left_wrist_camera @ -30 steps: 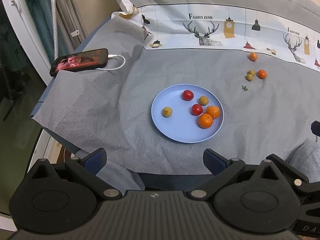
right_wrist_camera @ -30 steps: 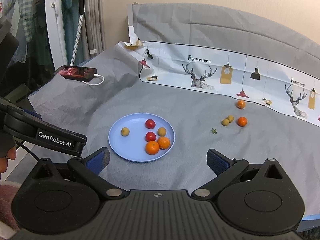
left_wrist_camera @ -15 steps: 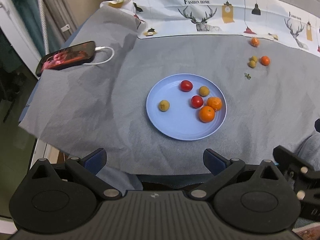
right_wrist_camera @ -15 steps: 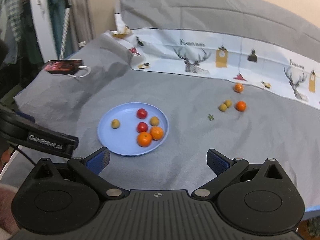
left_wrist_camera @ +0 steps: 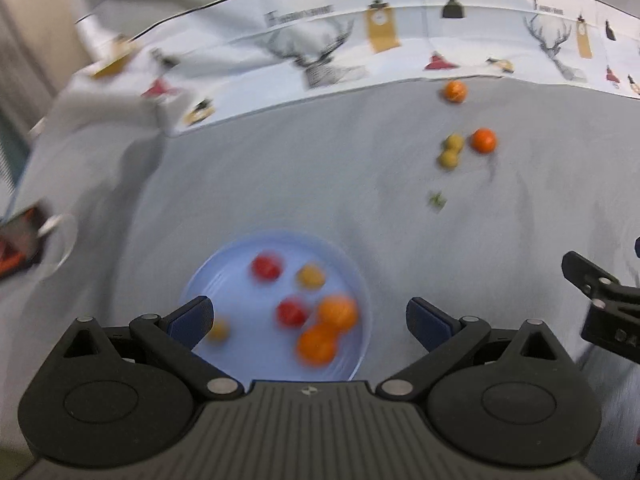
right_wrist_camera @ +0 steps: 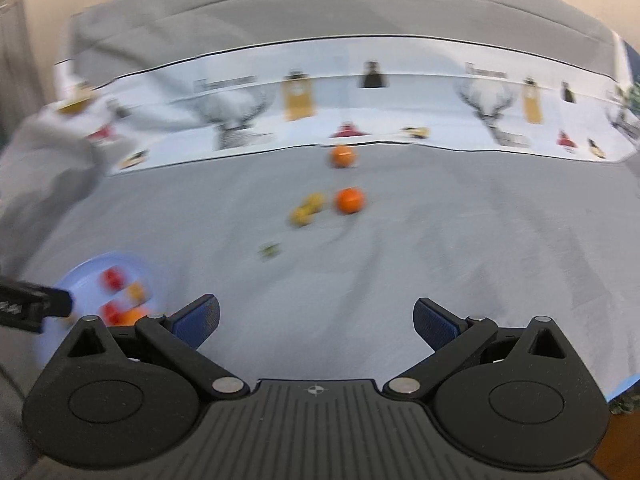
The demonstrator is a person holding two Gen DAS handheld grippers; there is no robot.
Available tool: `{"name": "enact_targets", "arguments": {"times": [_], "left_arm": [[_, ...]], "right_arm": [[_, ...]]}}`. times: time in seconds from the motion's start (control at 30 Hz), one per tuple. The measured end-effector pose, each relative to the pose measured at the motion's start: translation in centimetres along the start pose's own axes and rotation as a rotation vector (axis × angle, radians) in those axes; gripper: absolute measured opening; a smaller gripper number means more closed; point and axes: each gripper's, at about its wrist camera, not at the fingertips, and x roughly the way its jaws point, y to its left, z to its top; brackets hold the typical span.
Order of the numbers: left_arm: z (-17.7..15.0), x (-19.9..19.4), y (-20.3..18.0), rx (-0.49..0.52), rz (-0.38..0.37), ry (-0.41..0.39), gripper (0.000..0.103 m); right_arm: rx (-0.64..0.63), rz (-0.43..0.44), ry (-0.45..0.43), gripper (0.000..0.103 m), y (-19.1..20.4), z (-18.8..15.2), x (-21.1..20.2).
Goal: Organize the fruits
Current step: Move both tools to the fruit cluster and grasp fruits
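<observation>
Both the left gripper [left_wrist_camera: 308,316] and the right gripper [right_wrist_camera: 316,316] have their jaws spread wide, holding nothing. The blue plate [left_wrist_camera: 356,268] carries six small fruits. Beyond the plate, well apart from it, lie two oranges [right_wrist_camera: 349,200] and two yellowish fruits [right_wrist_camera: 306,210] touching each other, with a green scrap [right_wrist_camera: 270,250] between them and the plate. Risk: round fruits on soft, wrinkled cloth [right_wrist_camera: 460,240] may roll off when nudged, and a fast approach could knock the touching pair apart.
</observation>
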Motion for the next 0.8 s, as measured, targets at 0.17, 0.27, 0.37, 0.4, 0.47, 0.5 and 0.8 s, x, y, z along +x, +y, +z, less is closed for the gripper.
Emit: {"name": "enact_targets", "arguments": {"times": [0.17,0.27,0.37,0.4,0.47,0.5,0.8], "left_arm": [[4.9,5.7,-5.9,0.114,-0.045,-0.071,0.103],[7.3,10.1,-9.0,0.172,-0.084,-0.077,0.103],[9.5,15.2,-11.0,0.214,-0.103,-0.045,0.103],[10.1,16.7,-11.3,0.223,-0.112,-0.03,0.103],[11.0,19.5,-11.5,0.238,-0.127,-0.012,0.102],[11.5,20.7,-11.5,0.246,-0.139,-0.007,0.102],[13.1,23.5,-11.0,0.253,-0.353,-0.025,0.08]], "right_arm": [[-0.033,-0.067,-0.04,0.102,-4.0,2.7,8.1],[-0.07,-0.058,-0.061,0.102,-6.1,4.1,13.0],[-0.108,0.009,-0.024,0.102,-7.4,5.2,18.0],[-0.126,0.033,-0.015,0.102,-7.6,5.4,19.4],[-0.181,0.065,-0.001,0.102,-7.7,5.6,21.8],[-0.211,0.074,-0.002,0.102,-7.7,5.5,22.6],[-0.293,0.193,-0.064,0.102,-6.6,5.6,25.7]]}}
